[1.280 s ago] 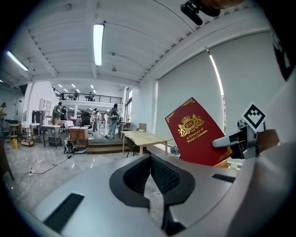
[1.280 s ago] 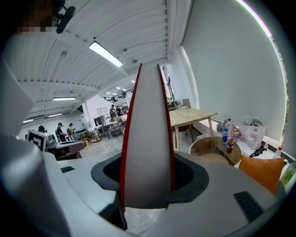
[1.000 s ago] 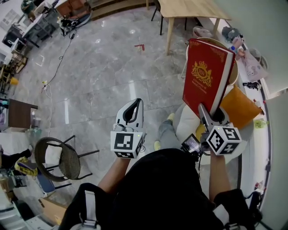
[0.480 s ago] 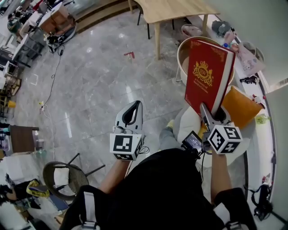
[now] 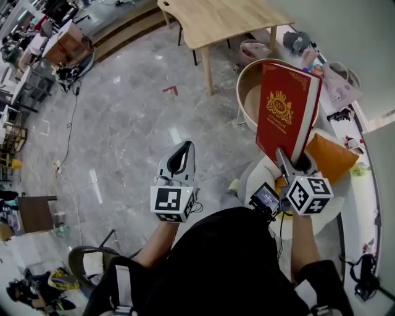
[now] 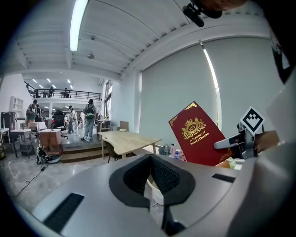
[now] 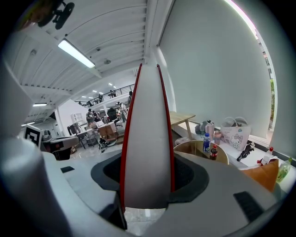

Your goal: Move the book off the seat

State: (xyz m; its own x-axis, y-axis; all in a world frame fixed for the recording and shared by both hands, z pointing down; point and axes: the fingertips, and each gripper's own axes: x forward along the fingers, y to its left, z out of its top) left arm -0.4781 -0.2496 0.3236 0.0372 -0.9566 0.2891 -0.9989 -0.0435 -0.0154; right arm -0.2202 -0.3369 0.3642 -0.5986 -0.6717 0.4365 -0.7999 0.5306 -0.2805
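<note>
The wooden table (image 5: 216,18) slides further into view. The right gripper's (image 5: 291,159) jaws pinch the upright book (image 5: 284,105). The left gripper's (image 5: 183,148) jaws are pressed together, empty, over the marble floor (image 5: 123,123).

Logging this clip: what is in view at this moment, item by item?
book: one, red with gold crest, upright, clamped at its lower edge
table: one, light wood, far side of the floor
round chair: one, tan, just beyond the book
cushion: one, orange, right of the book
bottles: two, one blue-labelled and one dark, behind the round chair
floor: grey, glossy stone
left gripper: one, grey, shut, empty, left of the book
right gripper: one, grey, shut on the book
</note>
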